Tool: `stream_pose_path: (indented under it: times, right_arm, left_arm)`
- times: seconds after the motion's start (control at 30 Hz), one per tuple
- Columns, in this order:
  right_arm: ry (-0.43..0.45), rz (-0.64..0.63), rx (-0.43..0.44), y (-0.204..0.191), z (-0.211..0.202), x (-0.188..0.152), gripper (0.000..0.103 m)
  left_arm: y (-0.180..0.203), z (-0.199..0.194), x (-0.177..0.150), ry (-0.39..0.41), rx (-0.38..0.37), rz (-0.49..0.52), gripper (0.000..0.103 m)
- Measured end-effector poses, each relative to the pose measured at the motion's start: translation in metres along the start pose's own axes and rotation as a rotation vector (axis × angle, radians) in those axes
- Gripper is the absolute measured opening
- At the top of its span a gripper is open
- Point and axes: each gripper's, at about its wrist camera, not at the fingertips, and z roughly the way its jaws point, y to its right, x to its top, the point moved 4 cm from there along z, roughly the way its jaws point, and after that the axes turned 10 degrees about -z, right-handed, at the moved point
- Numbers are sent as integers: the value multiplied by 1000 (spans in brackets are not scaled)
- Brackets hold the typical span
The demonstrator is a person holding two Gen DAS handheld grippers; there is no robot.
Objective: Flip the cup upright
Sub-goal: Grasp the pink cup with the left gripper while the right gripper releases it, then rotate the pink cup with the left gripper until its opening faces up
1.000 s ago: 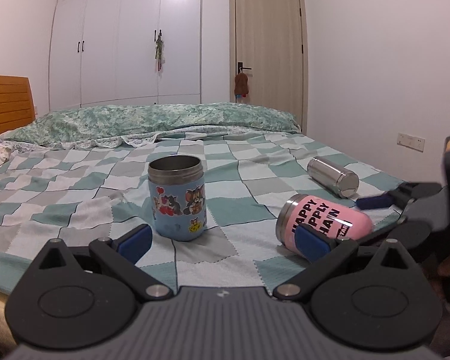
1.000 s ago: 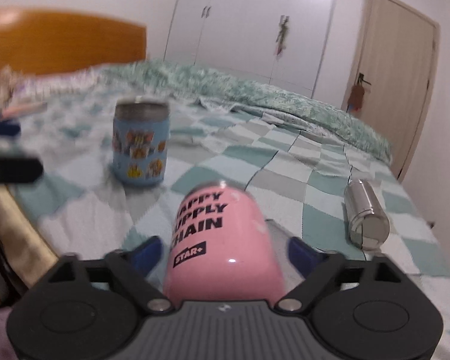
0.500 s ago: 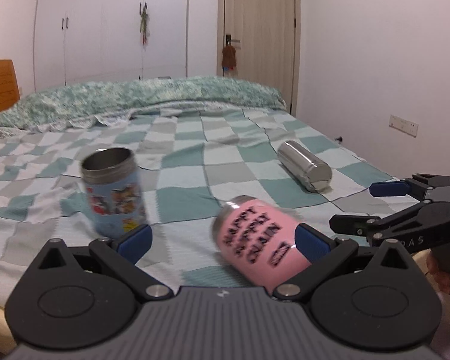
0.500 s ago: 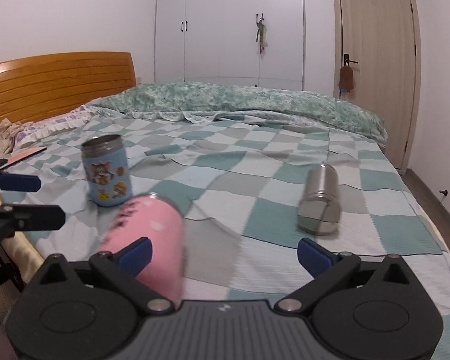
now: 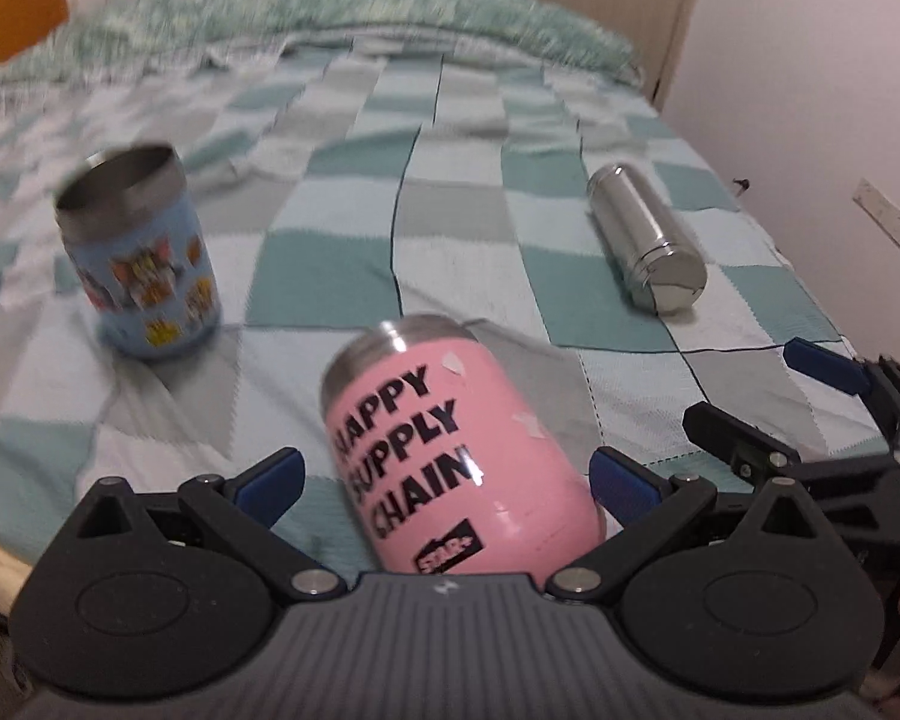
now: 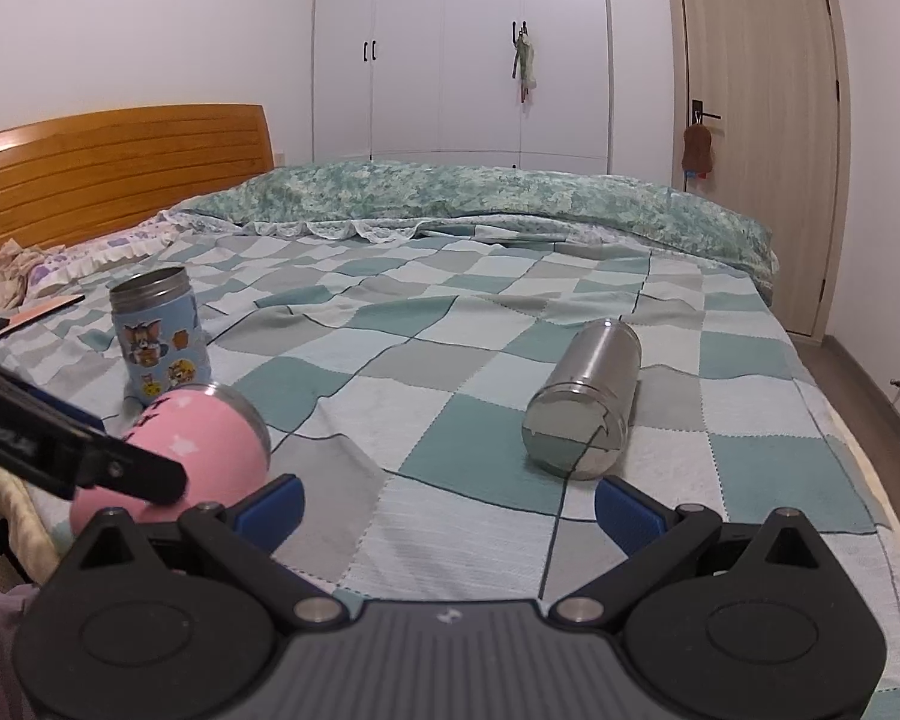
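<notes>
Three cups on the checked bed (image 6: 450, 420): pink steel cup (image 5: 450, 456) lying between spread left gripper (image 5: 444, 480) fingers; blue cartoon cup (image 6: 159, 336) upright; plain steel cup (image 6: 588, 402) lying. Right gripper (image 6: 447, 507) fingers spread, empty.

Bedroom: bed (image 6: 510, 324), wardrobe (image 6: 462, 48)

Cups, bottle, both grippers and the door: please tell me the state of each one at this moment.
pink cup: on its side, between the open left fingers
blue cartoon cup: upright, mouth open
steel bottle: lying on its side
left gripper: open around the pink cup
right gripper: open, holding nothing
door: closed
</notes>
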Motion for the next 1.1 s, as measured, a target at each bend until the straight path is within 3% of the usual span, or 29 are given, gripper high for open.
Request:
stream_pose_path:
  times: [0.13, 0.3, 0.67, 0.8, 0.87, 0.93, 1.1]
  right_arm:
    - [-16, 12, 3, 5, 7, -8, 103]
    - [-26, 13, 21, 4, 10, -15, 103]
    - [-25, -11, 51, -10, 8, -14, 103]
    - [-18, -14, 54, -12, 7, -12, 103]
    - [-12, -12, 48, -10, 5, -11, 103]
    - [-12, -13, 38, -7, 3, -10, 103]
    - [-21, -15, 11, 4, 1, -11, 103]
  left_arm:
    - [9, 13, -1, -10, 32, 17, 103]
    - [13, 18, -2, -42, -7, 69, 102]
    - [22, 3, -2, -119, -50, 485, 84]
    - [25, 2, 1, -108, -54, 484, 91]
    - [29, 0, 8, -88, -86, 445, 103]
    - [35, 4, 15, -84, -86, 420, 103]
    - [47, 34, 30, -124, 51, 396, 103]
